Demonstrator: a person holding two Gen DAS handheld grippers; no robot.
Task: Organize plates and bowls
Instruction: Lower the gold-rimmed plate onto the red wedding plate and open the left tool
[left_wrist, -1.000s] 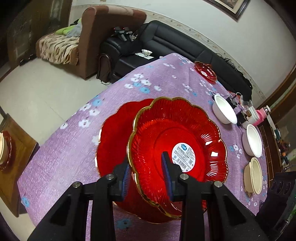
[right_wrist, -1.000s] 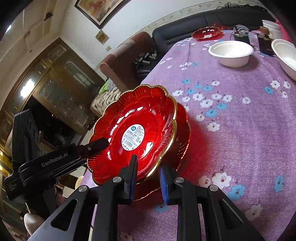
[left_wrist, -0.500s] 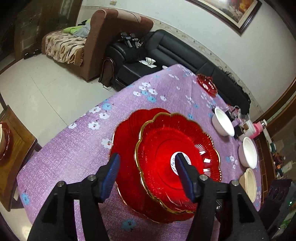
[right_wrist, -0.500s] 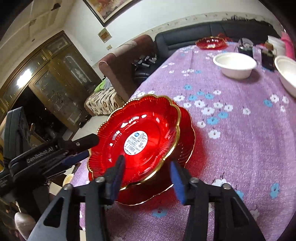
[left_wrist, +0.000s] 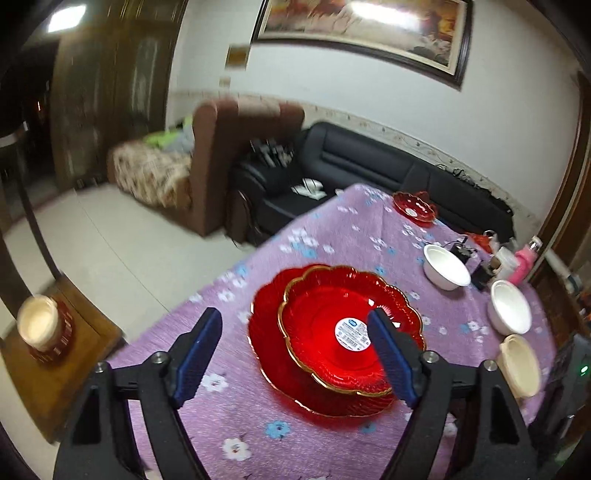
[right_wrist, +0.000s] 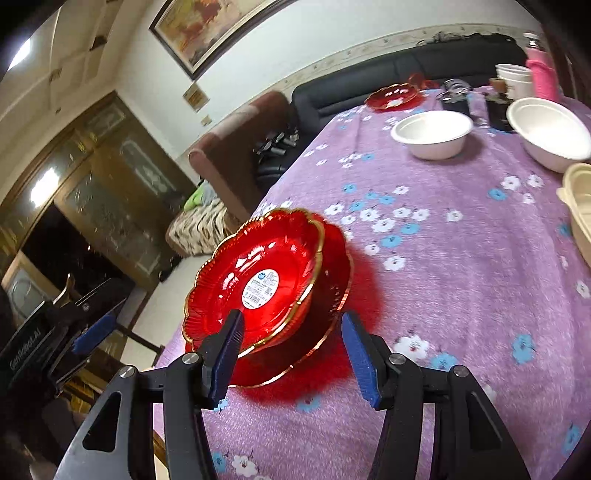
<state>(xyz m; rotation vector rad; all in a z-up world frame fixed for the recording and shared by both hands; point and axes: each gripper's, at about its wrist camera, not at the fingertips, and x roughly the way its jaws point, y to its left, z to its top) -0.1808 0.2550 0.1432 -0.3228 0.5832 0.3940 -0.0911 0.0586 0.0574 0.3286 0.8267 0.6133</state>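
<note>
A red gold-rimmed scalloped plate (left_wrist: 325, 328) with a white label lies stacked on a second red plate (left_wrist: 269, 354) on the purple flowered tablecloth; the stack also shows in the right wrist view (right_wrist: 255, 284). My left gripper (left_wrist: 295, 350) is open and empty, raised above and back from the stack. My right gripper (right_wrist: 291, 350) is open and empty, just short of the stack's near rim. A third red plate (left_wrist: 415, 208) sits at the far end. Two white bowls (left_wrist: 445, 266) (left_wrist: 511, 312) and a cream bowl (left_wrist: 521, 363) stand on the right.
The table edge (left_wrist: 207, 291) drops to the floor on the left. A pink bottle (left_wrist: 526, 260), a cup and dark gadgets crowd the far right corner. A black sofa (left_wrist: 369, 162) and a brown armchair stand beyond. A side table with a candle (left_wrist: 38, 325) is at left.
Both grippers were shut on the top red plate's rim, then let go, opened wide and pulled back and up. The plate now rests on the lower plate.
</note>
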